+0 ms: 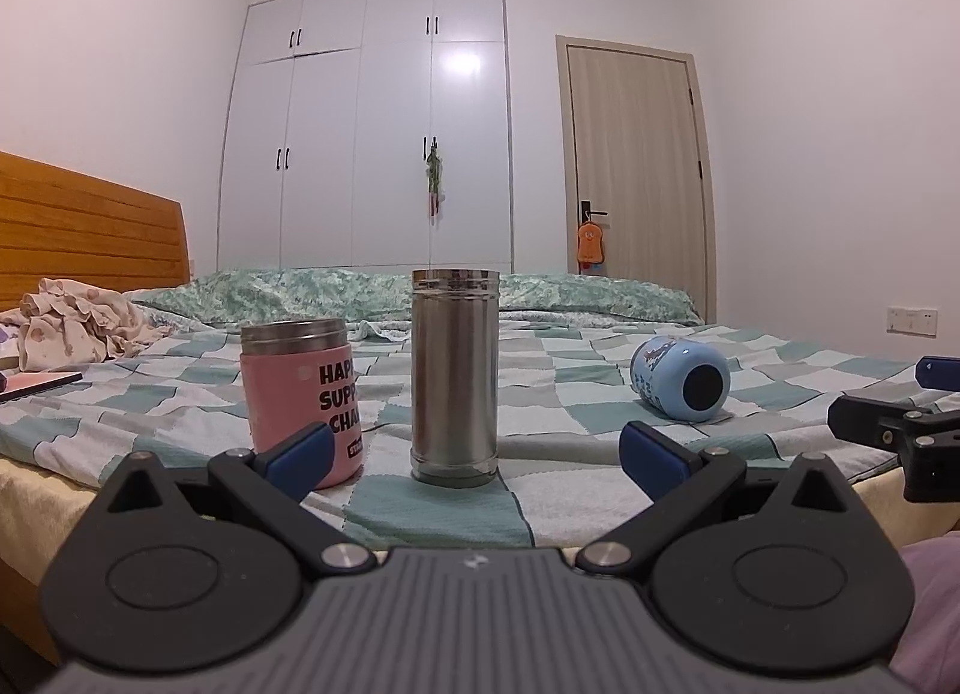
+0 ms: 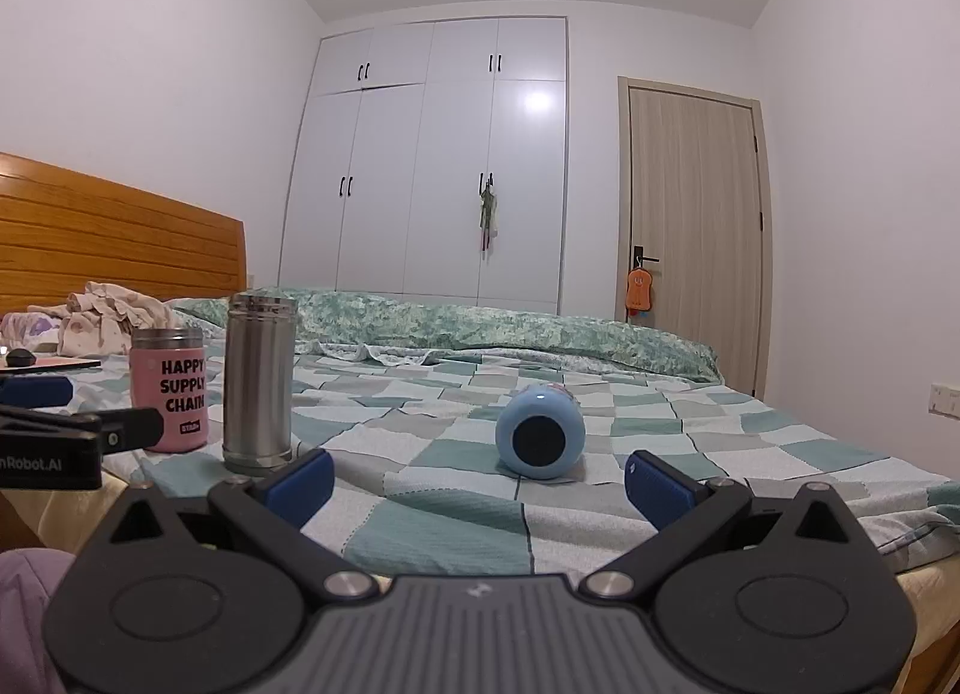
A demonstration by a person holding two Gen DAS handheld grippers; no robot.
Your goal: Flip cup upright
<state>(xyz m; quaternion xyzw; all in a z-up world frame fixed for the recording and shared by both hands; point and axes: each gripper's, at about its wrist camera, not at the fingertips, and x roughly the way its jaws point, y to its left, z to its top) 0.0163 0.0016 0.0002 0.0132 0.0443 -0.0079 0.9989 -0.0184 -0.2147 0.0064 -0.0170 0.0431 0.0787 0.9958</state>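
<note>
A light blue cup [image 2: 540, 431] lies on its side on the checkered bedspread, its dark round end facing me; it also shows in the left wrist view [image 1: 681, 378], to the right. A steel cup [image 1: 454, 375] stands upright, also in the right wrist view [image 2: 259, 381]. A pink cup [image 1: 300, 394] with black lettering stands upright beside it, also in the right wrist view [image 2: 170, 389]. My left gripper [image 1: 477, 457] is open and empty, short of the steel cup. My right gripper [image 2: 478, 484] is open and empty, short of the blue cup.
The checkered bedspread [image 2: 690, 454] covers the bed. Crumpled clothes [image 1: 78, 328] and a flat pink item [image 1: 36, 385] lie at the left by the wooden headboard [image 1: 84, 226]. A rolled green quilt [image 2: 510, 328] runs along the far side. A wardrobe and a door stand behind.
</note>
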